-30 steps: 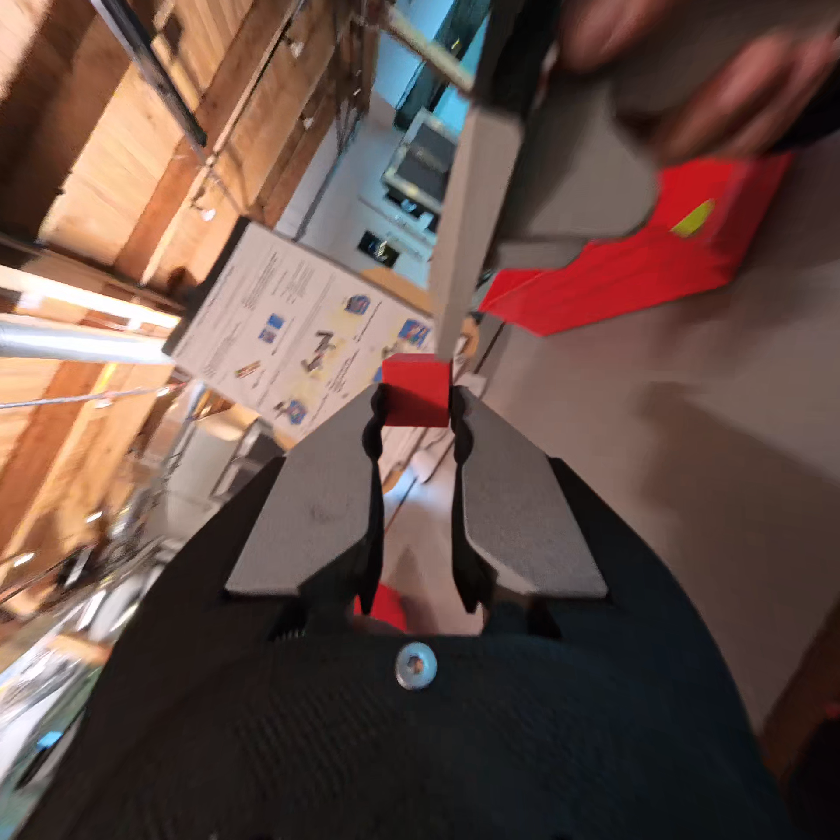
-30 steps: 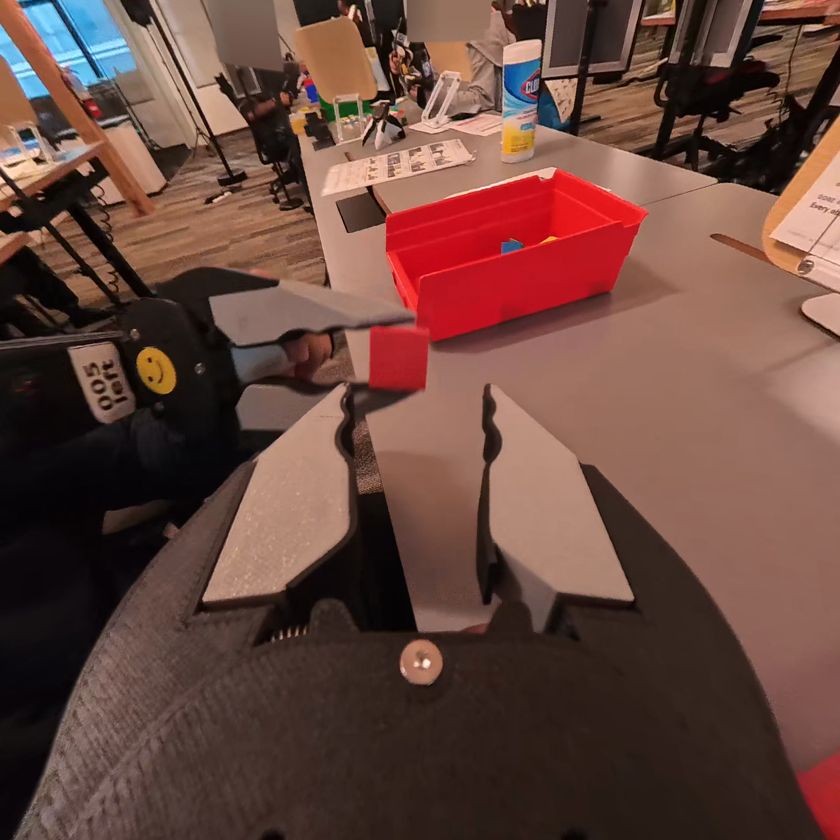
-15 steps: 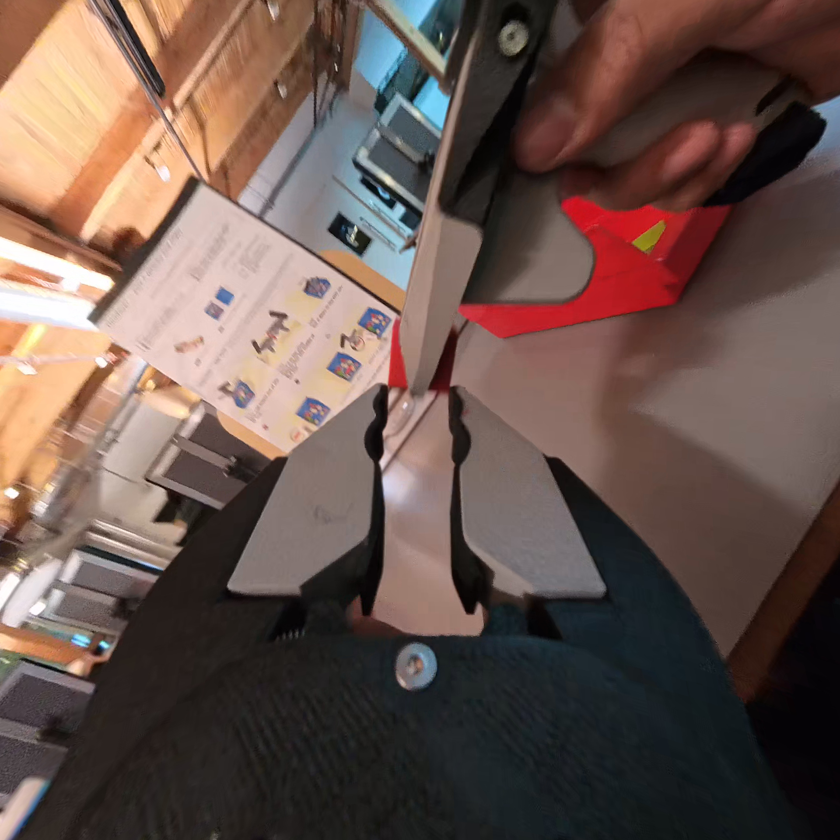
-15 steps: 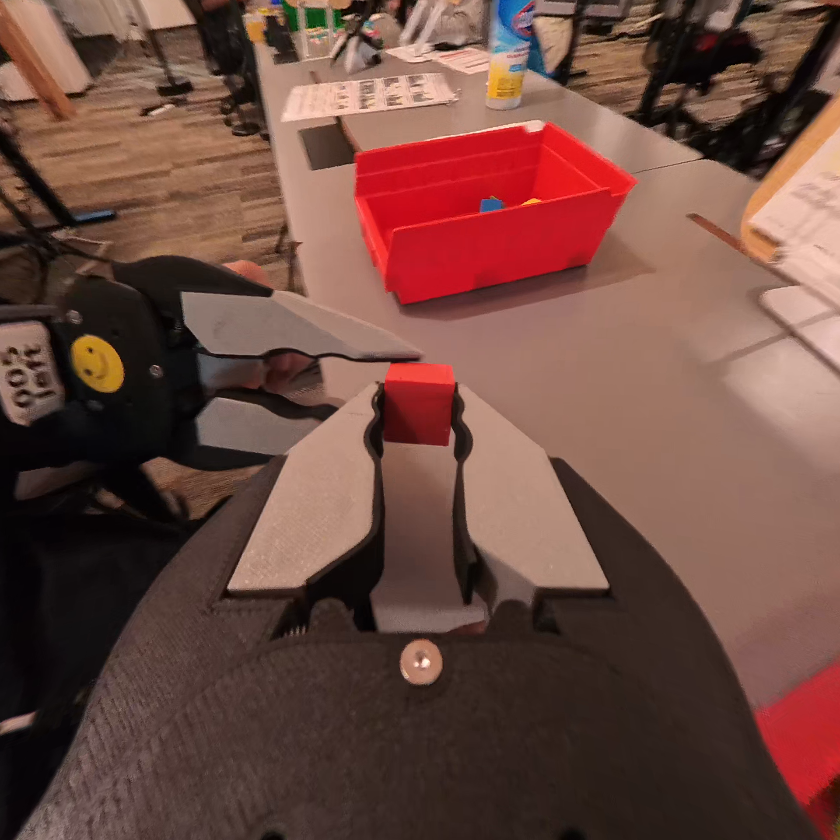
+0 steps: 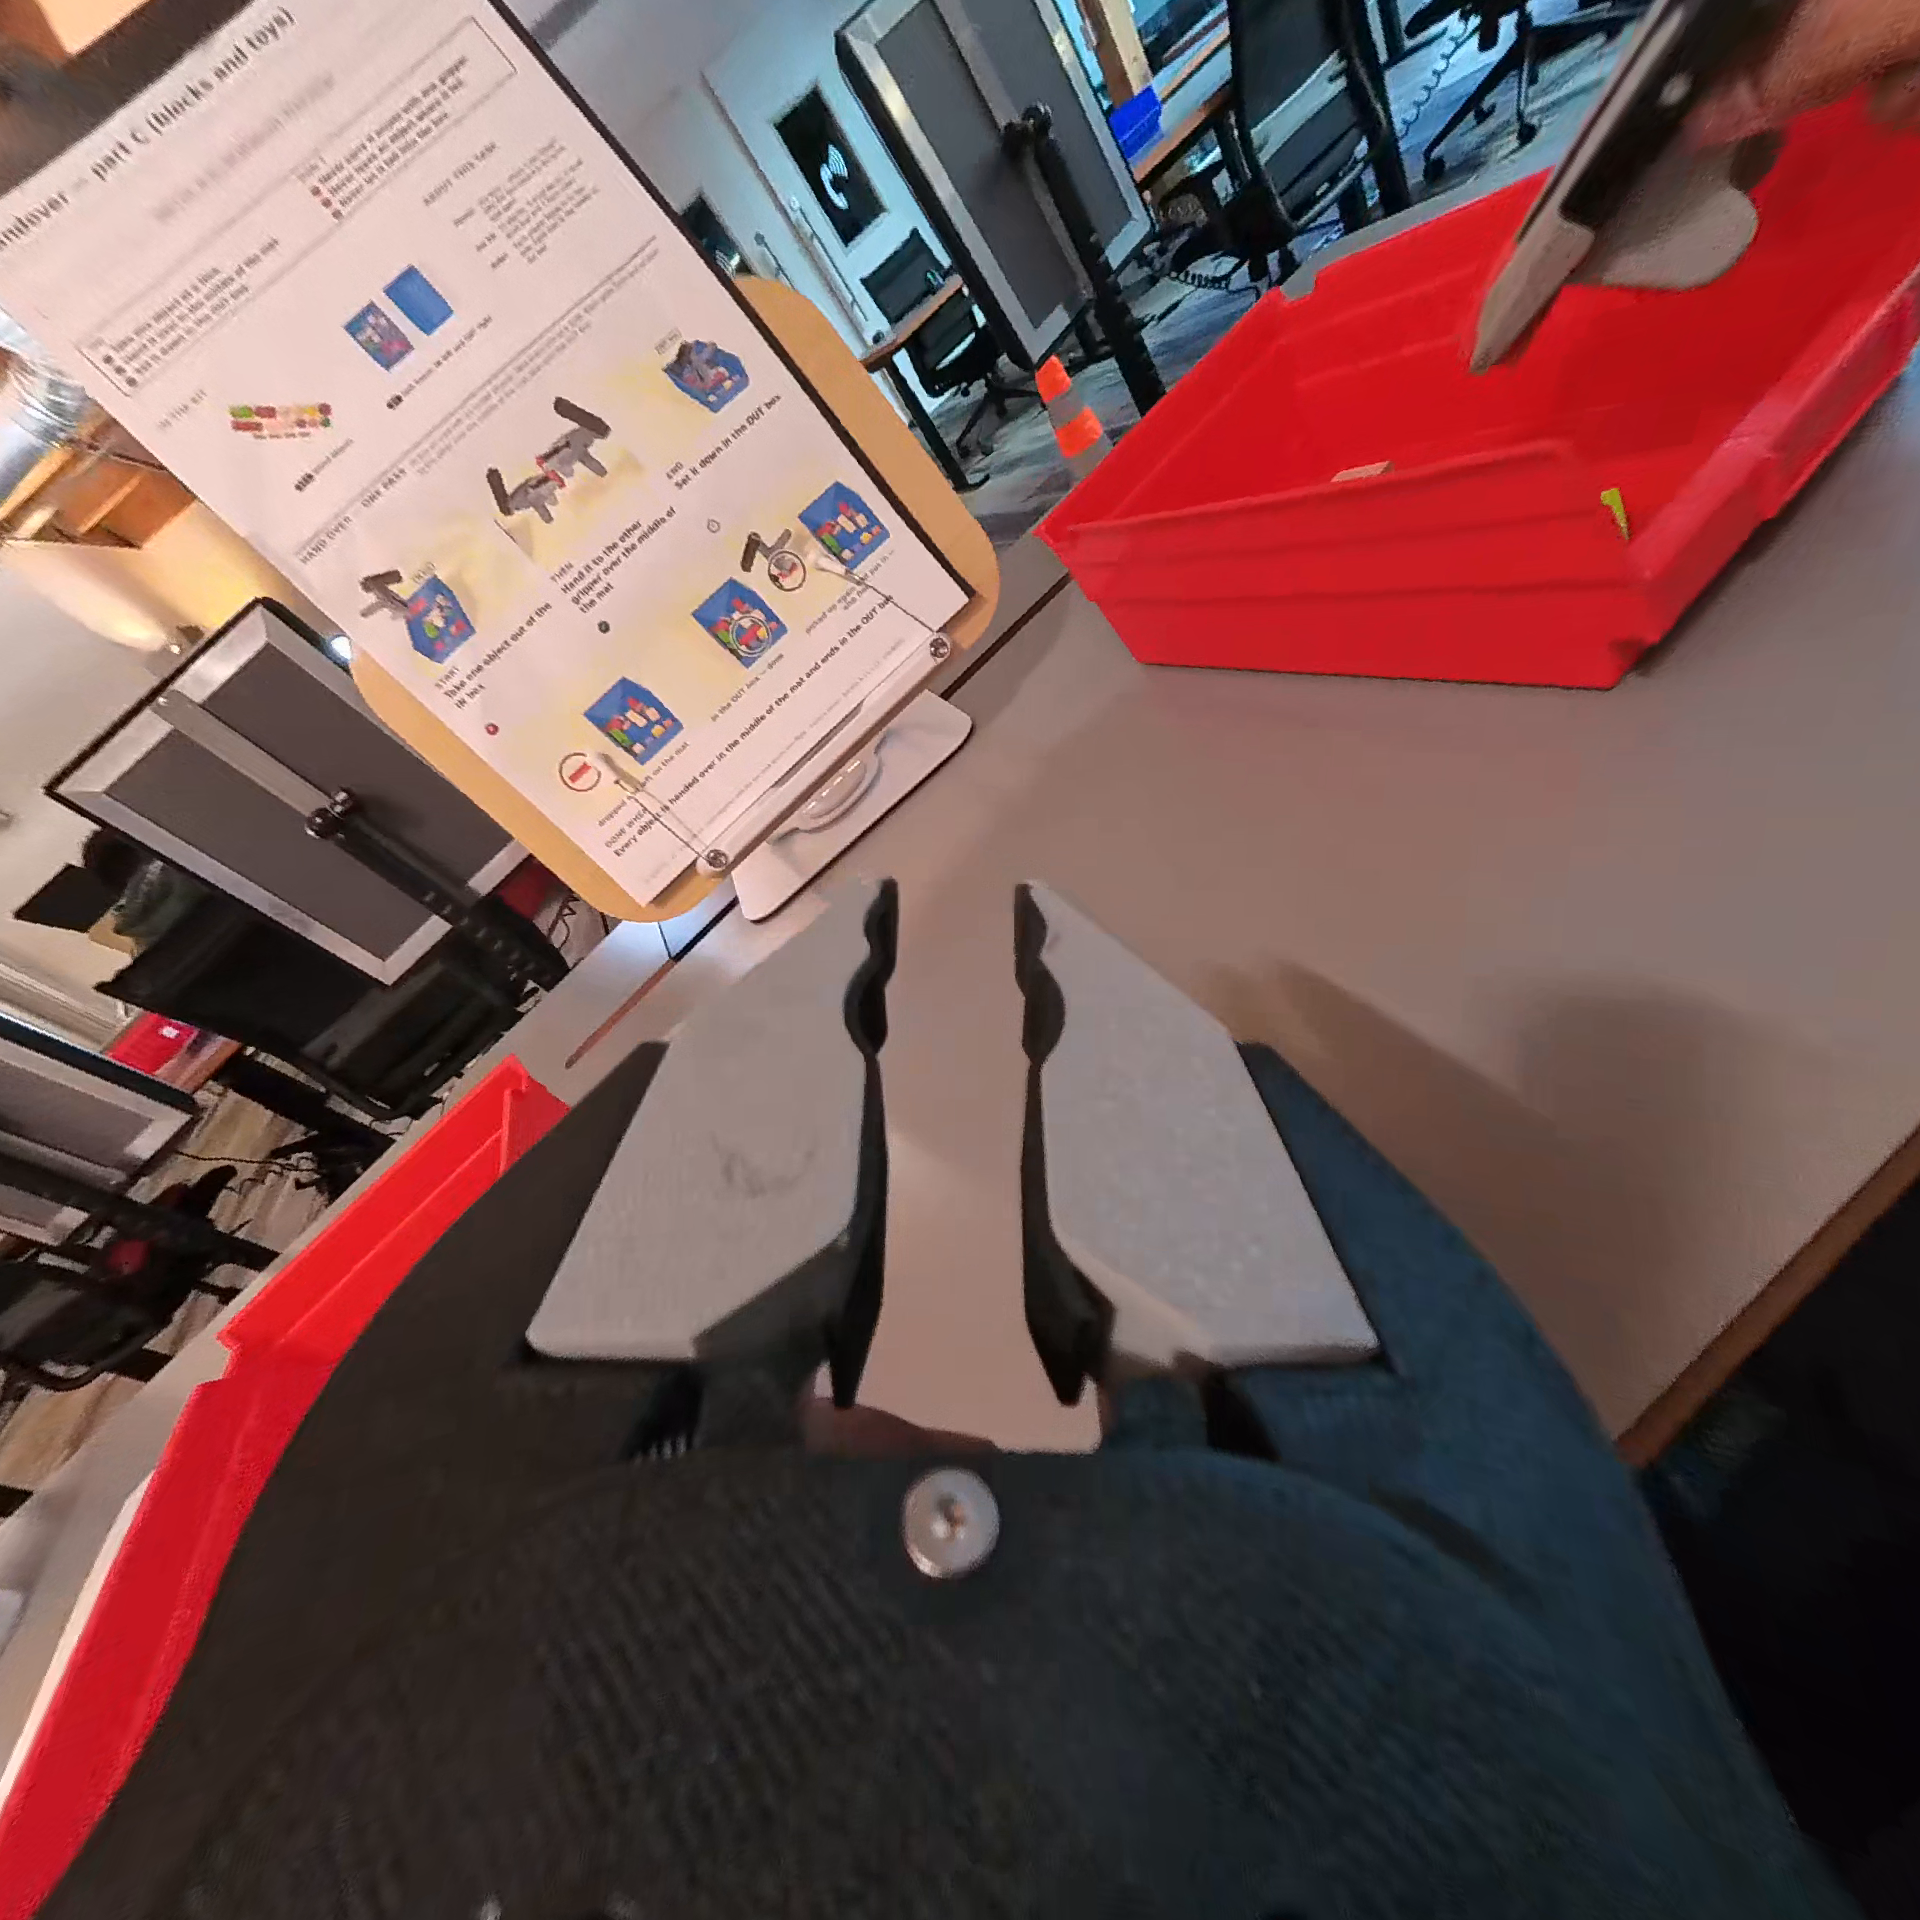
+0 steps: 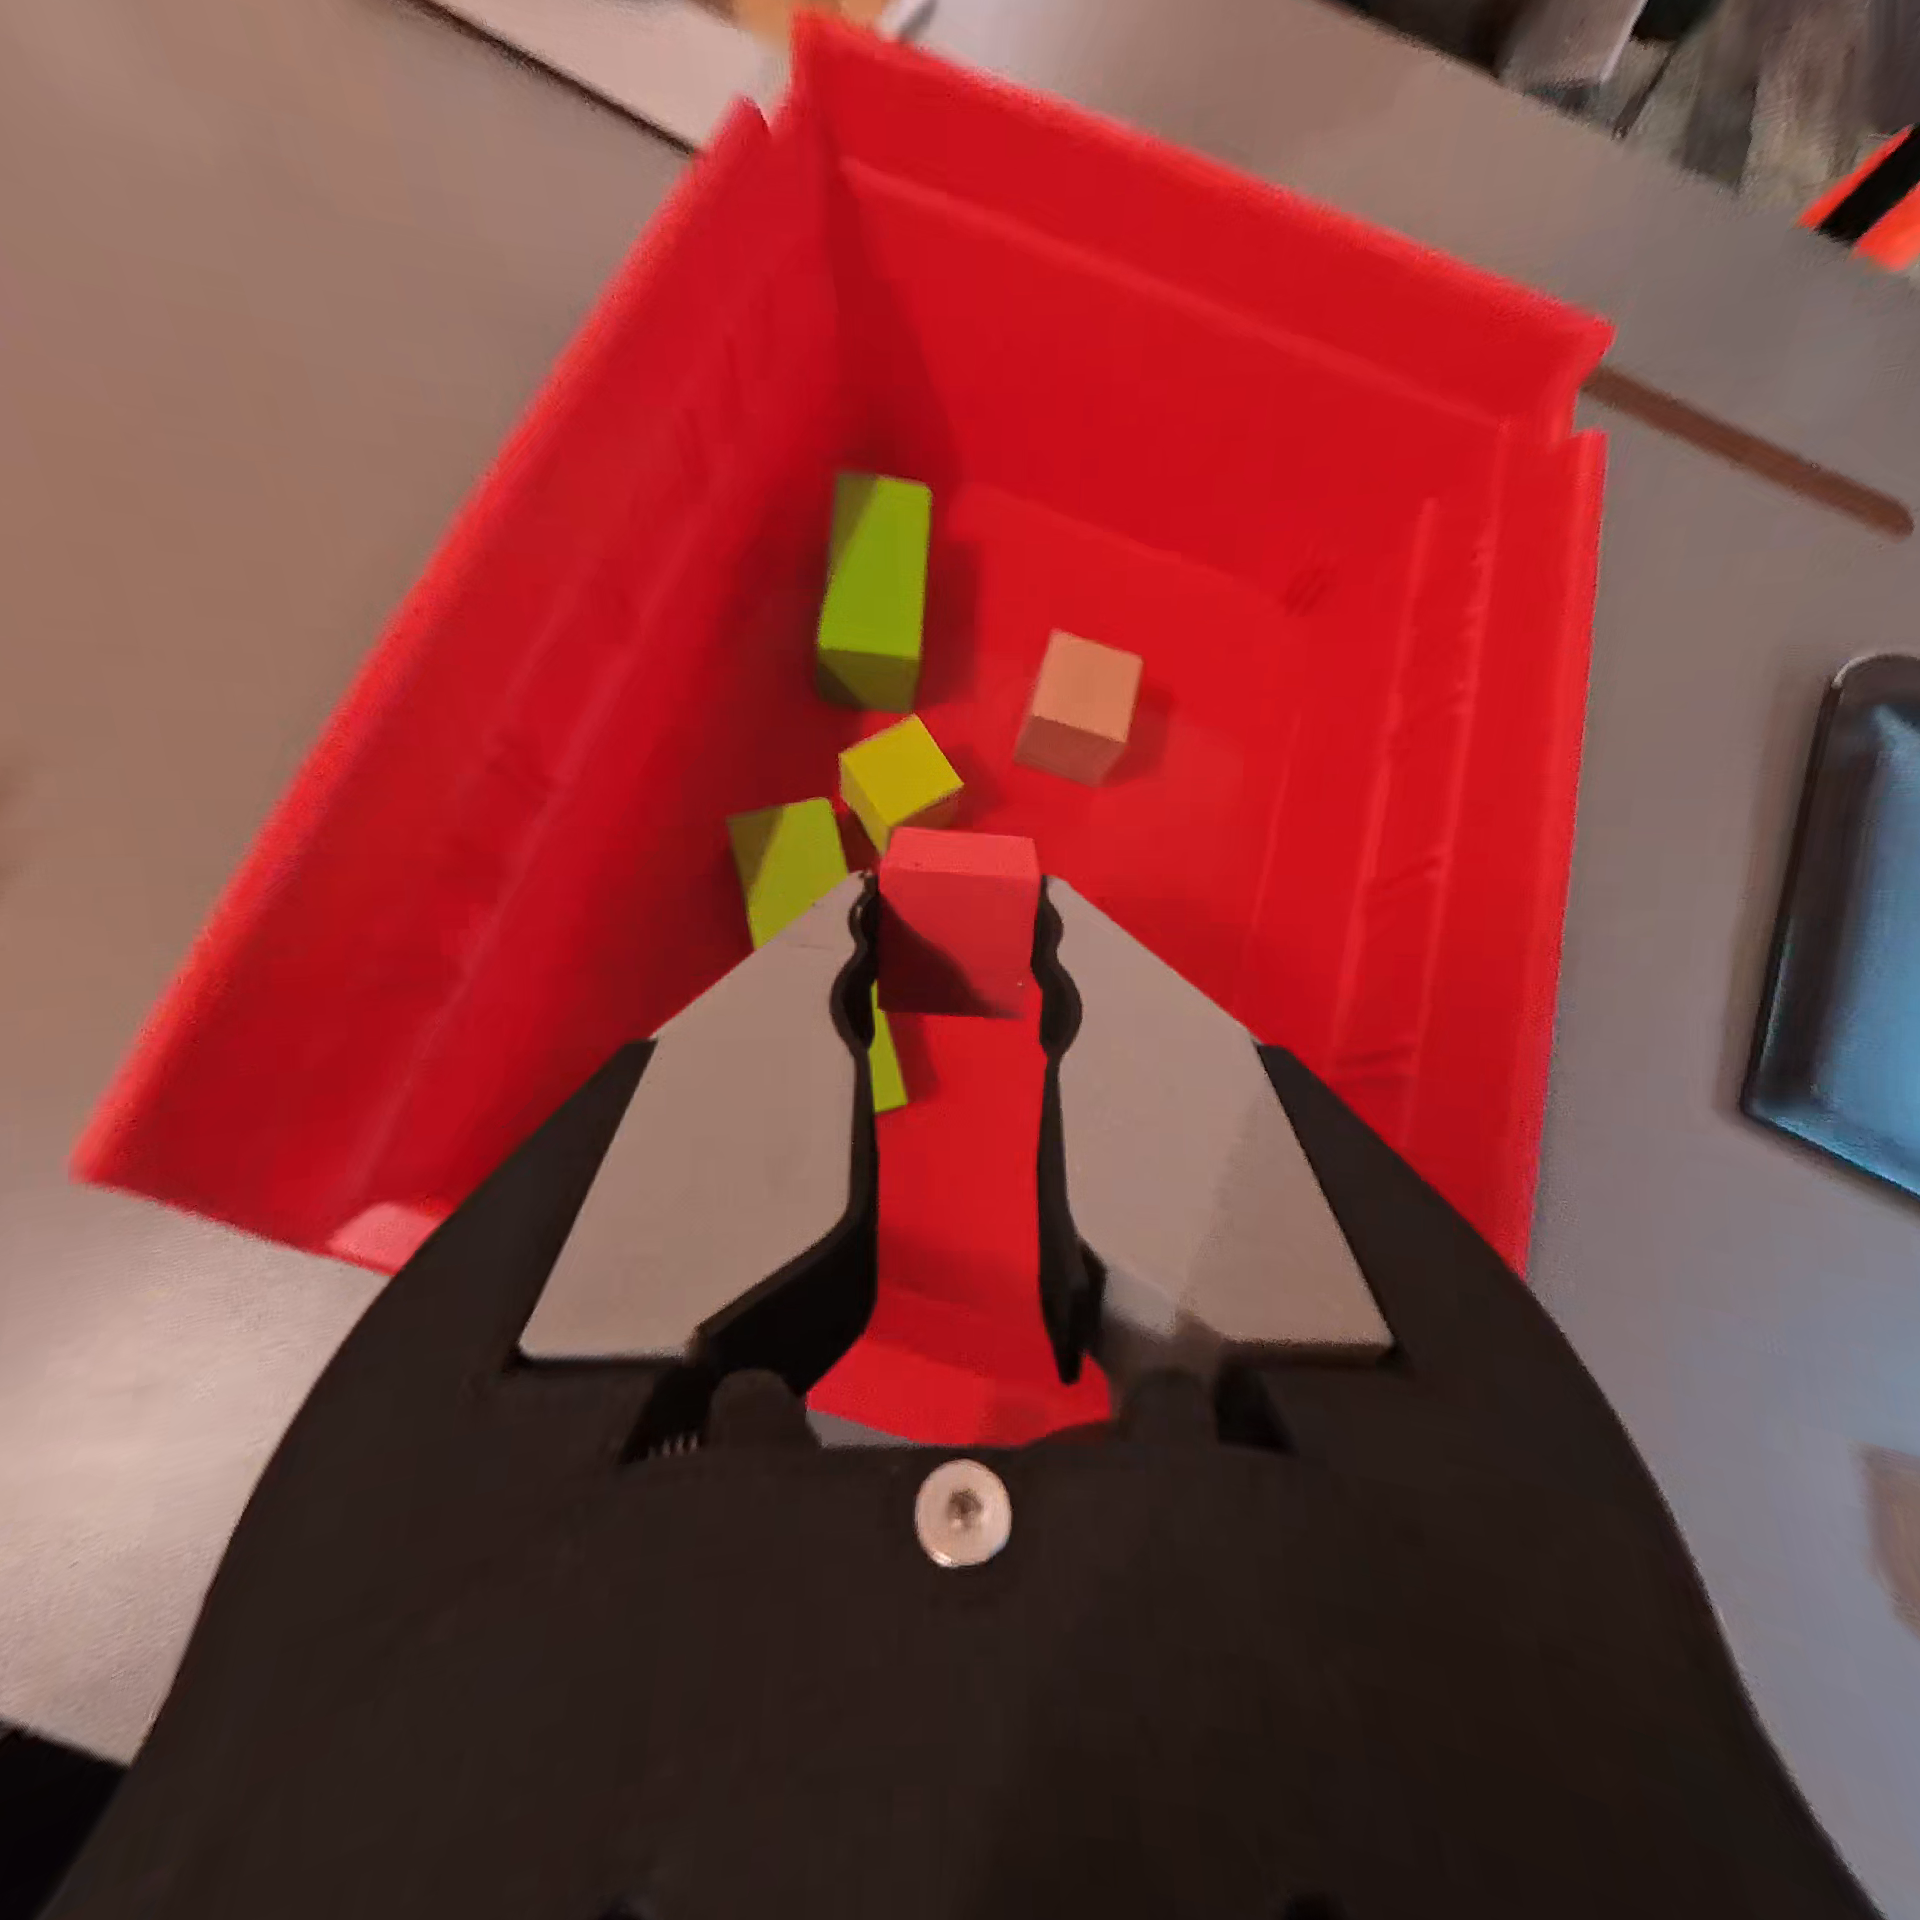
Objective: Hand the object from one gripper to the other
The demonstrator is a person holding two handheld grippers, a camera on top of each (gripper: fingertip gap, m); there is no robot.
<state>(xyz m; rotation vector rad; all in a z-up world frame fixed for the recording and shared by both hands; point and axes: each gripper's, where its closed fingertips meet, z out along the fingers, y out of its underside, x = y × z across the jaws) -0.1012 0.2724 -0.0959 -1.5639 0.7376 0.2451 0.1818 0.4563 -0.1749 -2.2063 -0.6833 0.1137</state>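
— What do I have on the worktop (image 5: 1299,831) from here?

— I see a red bin (image 6: 1143,343) holding three green blocks (image 6: 873,592) and a tan cube (image 6: 1081,707).

— Anything else?

— An instruction sheet (image 5: 499,436) stands on a stand, and a second red bin (image 5: 312,1299) sits at my near left.

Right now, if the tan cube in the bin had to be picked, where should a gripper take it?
Grip the tan cube by two opposite flat sides, coming from above: it sits alone on the bin floor, apart from the green blocks.
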